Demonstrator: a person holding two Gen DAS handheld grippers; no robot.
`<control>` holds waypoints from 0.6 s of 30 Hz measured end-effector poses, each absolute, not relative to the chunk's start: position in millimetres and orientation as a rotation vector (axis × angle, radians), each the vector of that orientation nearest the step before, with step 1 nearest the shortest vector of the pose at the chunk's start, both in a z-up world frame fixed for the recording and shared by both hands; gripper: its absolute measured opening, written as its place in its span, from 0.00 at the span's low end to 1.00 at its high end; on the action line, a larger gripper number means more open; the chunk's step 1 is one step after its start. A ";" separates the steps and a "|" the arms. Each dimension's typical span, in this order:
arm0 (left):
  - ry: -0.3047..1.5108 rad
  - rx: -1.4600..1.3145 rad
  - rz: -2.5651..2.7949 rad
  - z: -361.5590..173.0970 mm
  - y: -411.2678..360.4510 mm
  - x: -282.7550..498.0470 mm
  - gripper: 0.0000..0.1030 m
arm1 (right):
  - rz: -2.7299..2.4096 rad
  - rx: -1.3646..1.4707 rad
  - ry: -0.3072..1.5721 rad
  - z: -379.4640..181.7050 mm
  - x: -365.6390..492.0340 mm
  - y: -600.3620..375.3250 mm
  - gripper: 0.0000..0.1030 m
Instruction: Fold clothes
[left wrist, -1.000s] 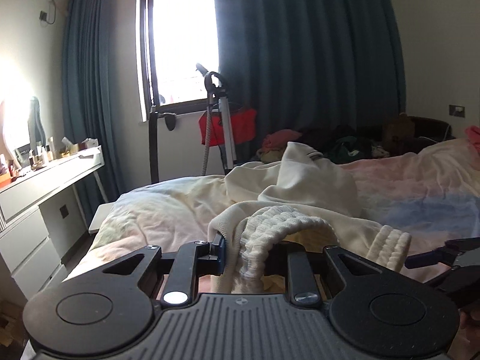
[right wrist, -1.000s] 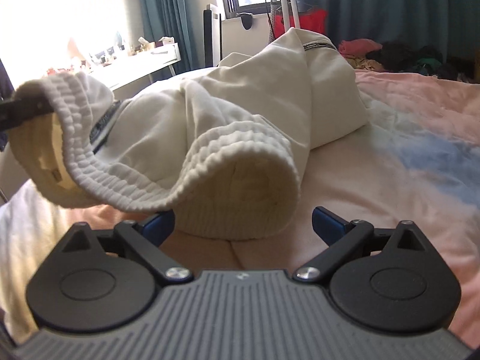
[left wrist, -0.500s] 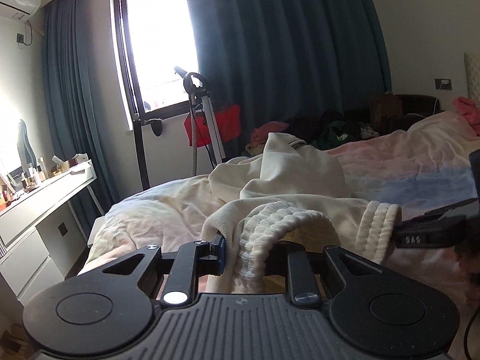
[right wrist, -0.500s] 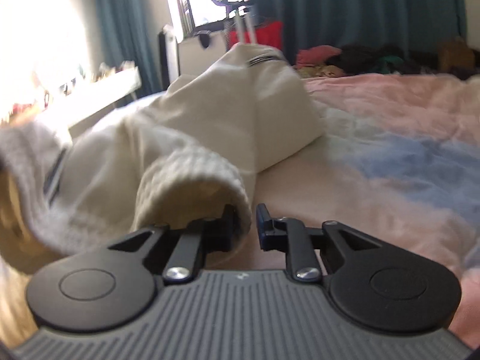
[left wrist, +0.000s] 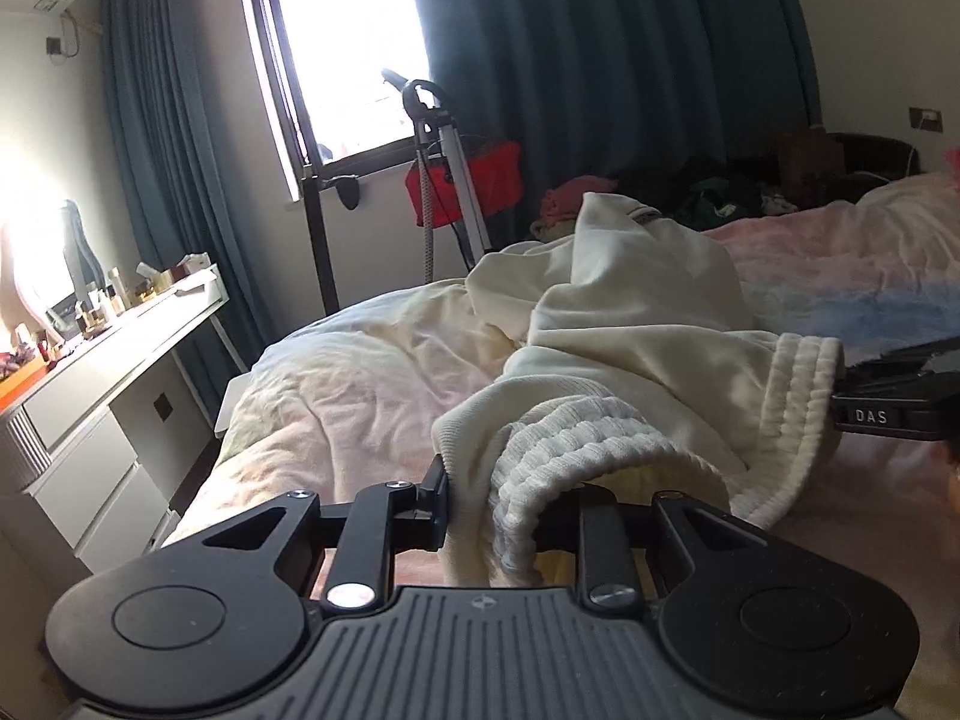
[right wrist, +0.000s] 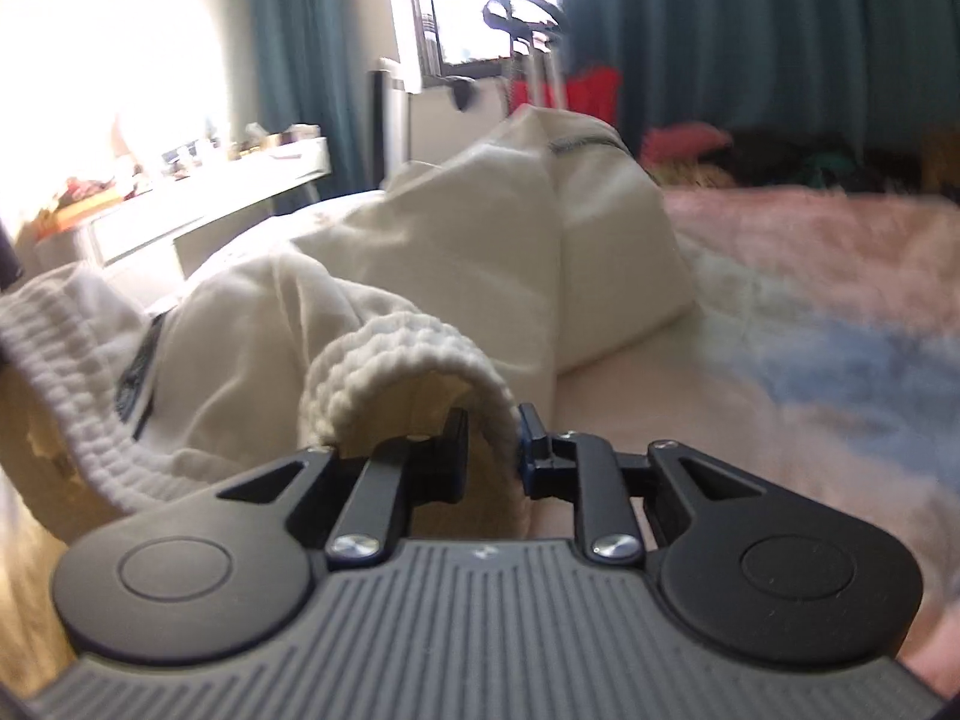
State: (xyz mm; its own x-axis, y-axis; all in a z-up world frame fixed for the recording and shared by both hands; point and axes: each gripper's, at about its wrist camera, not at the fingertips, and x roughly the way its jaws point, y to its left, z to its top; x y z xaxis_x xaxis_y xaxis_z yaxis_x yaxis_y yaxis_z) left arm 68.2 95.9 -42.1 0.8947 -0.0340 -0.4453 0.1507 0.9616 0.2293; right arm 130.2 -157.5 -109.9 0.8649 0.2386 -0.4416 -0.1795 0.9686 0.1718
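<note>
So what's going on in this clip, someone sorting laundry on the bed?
A person with a handheld gripper in each hand is working on a cream sweatshirt lying crumpled on the bed. The left gripper is shut on the ribbed hem, and the right gripper is shut on another part of that hem. The hem is lifted between them; no fold is made yet.

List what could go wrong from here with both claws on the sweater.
1. Each claw, left and right, pinches only the ribbed hem; a pull may slip it free.
2. The rest of the sweater lies bunched on the bed, so lifting may fold it crooked.
</note>
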 end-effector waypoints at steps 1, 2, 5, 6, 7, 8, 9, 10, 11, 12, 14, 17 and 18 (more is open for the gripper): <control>0.452 0.237 -0.083 -40.1 100.2 69.1 0.25 | 0.216 0.140 0.469 -105.9 126.7 -161.2 0.13; 0.448 0.215 -0.065 -37.9 104.4 69.9 0.25 | 0.212 0.154 0.460 -101.9 123.2 -165.0 0.11; 0.420 0.114 -0.016 -29.0 122.1 68.8 0.25 | 0.201 0.157 0.392 -78.2 103.4 -168.3 0.11; 0.406 0.070 -0.002 -25.3 129.8 67.2 0.25 | 0.194 0.150 0.353 -66.3 93.2 -167.5 0.11; 0.391 0.026 0.013 -21.6 137.5 65.5 0.25 | 0.184 0.133 0.312 -53.2 81.1 -165.4 0.11; 0.376 -0.018 0.028 -17.9 145.1 63.9 0.25 | 0.173 0.102 0.273 -40.3 67.8 -162.2 0.10; 0.361 -0.063 0.042 -14.1 152.8 62.3 0.24 | 0.161 0.069 0.235 -27.6 54.3 -158.8 0.10; 0.346 -0.107 0.057 -10.4 160.5 60.6 0.24 | 0.150 0.028 0.202 -16.6 40.6 -154.6 0.10; 0.331 -0.151 0.072 -6.7 168.2 59.0 0.24 | 0.148 -0.013 0.182 -8.5 29.1 -150.4 0.10; 0.324 -0.200 0.087 -3.9 177.7 57.1 0.24 | 0.148 -0.055 0.167 -1.1 18.4 -146.0 0.10; 0.346 -0.256 0.127 -2.6 192.6 57.5 0.24 | 0.185 -0.134 0.213 1.2 8.0 -134.7 0.11; 0.425 -0.225 0.201 -6.5 201.7 64.0 0.24 | 0.244 -0.210 0.335 -21.9 8.7 -112.4 0.11; 0.459 -0.217 0.223 -9.2 204.4 67.0 0.24 | 0.264 -0.235 0.375 -29.6 8.9 -105.0 0.11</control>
State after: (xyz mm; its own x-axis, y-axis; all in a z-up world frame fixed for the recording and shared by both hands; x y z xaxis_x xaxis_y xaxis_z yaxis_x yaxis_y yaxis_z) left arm 67.0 204.4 -9.2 0.8730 0.1629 -0.4597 -0.2601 0.9528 -0.1564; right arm 8.9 -105.0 -29.6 0.8971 0.2093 -0.3891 -0.2956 0.9388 -0.1767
